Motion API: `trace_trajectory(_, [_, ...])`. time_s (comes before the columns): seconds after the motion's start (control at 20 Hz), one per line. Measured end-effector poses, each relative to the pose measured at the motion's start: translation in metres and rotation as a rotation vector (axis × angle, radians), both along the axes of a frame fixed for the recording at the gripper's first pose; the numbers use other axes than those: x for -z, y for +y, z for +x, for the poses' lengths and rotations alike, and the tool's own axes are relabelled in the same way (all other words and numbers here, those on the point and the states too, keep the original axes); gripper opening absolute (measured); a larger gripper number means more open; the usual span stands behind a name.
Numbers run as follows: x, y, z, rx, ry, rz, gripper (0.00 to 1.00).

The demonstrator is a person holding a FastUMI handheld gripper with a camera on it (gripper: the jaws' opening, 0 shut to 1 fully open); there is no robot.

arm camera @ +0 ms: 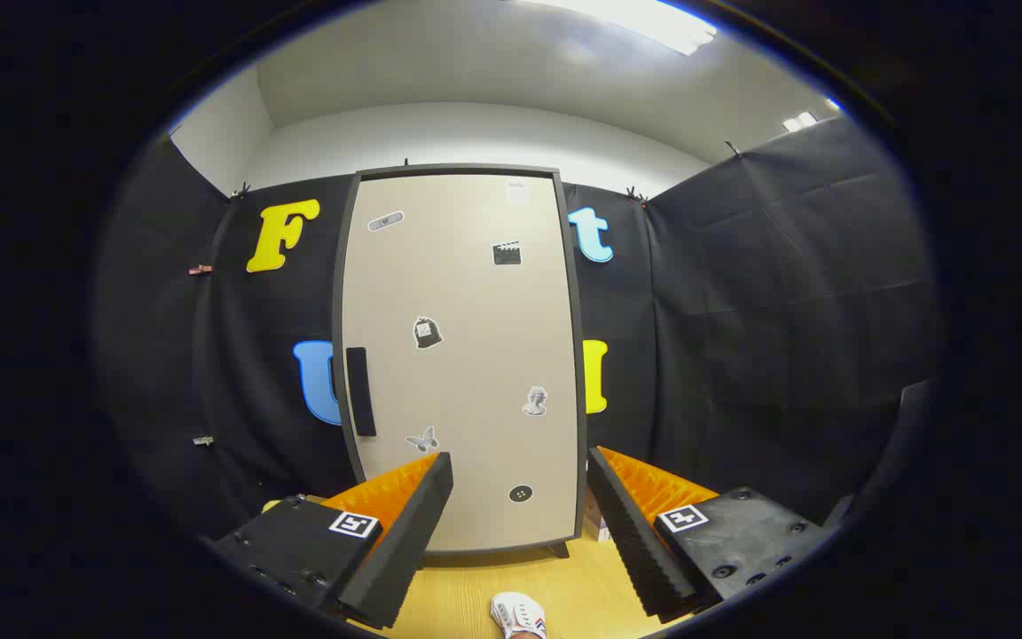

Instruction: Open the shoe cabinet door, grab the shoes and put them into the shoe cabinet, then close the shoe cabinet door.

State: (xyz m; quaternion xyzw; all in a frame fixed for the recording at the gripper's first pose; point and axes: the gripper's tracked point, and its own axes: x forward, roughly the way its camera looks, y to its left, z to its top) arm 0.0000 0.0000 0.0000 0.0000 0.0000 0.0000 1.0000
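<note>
A tall beige shoe cabinet (462, 355) with a dark frame stands straight ahead, its door shut. A black vertical handle (360, 390) sits on the door's left side. Several small stickers dot the door. My gripper (520, 466) is open and holds nothing, its fingers spread wide in front of the cabinet's lower part, some distance short of it. A white shoe (518, 615) with red and blue trim lies on the wooden floor below and between the fingers, partly cut off.
The wooden floor (467, 586) runs from the fingers to the cabinet's feet. Black cloth walls (768, 311) close in left, right and behind the cabinet. A small pale box (595, 525) sits by the cabinet's right foot.
</note>
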Motion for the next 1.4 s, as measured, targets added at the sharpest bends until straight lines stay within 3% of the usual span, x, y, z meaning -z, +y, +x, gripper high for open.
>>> trace_trajectory(0.65, [0.004,0.038,0.001,-0.091,0.014,-0.005,0.98])
trace_trajectory(1.15, [0.007,0.046,0.015,-0.104,0.033,0.004,0.98])
trace_trajectory(1.4, [-0.01,0.07,0.031,-0.185,0.004,0.039,0.98])
